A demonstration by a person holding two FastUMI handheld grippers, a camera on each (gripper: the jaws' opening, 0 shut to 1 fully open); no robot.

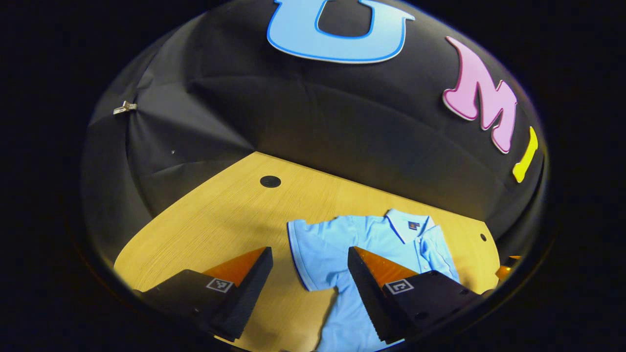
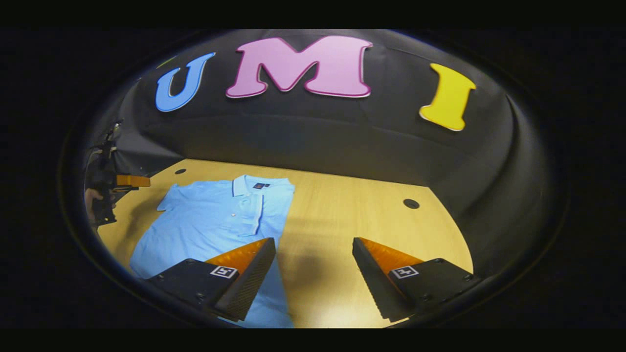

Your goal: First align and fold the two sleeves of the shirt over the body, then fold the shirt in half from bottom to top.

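Note:
A light blue polo shirt [image 1: 371, 239] lies flat on the wooden table [image 1: 220, 220], collar towards the back wall. One sleeve [image 1: 305, 249] is spread out to the side. The other sleeve [image 2: 266, 205] lies folded over the body. My left gripper [image 1: 309, 252] is open above the spread sleeve, with nothing between its fingers. In the right gripper view the shirt [image 2: 210, 220] sits left of centre. My right gripper [image 2: 313, 242] hovers open over bare table beside the shirt's folded edge. The left gripper [image 2: 110, 188], held by a hand, shows at the far left by the spread sleeve.
The black cloth wall rises close behind the table's back edge. Round holes [image 1: 270, 181] [image 2: 411, 203] sit in the tabletop near the back. A metal clip [image 1: 124, 107] is pinned to the cloth at the upper left.

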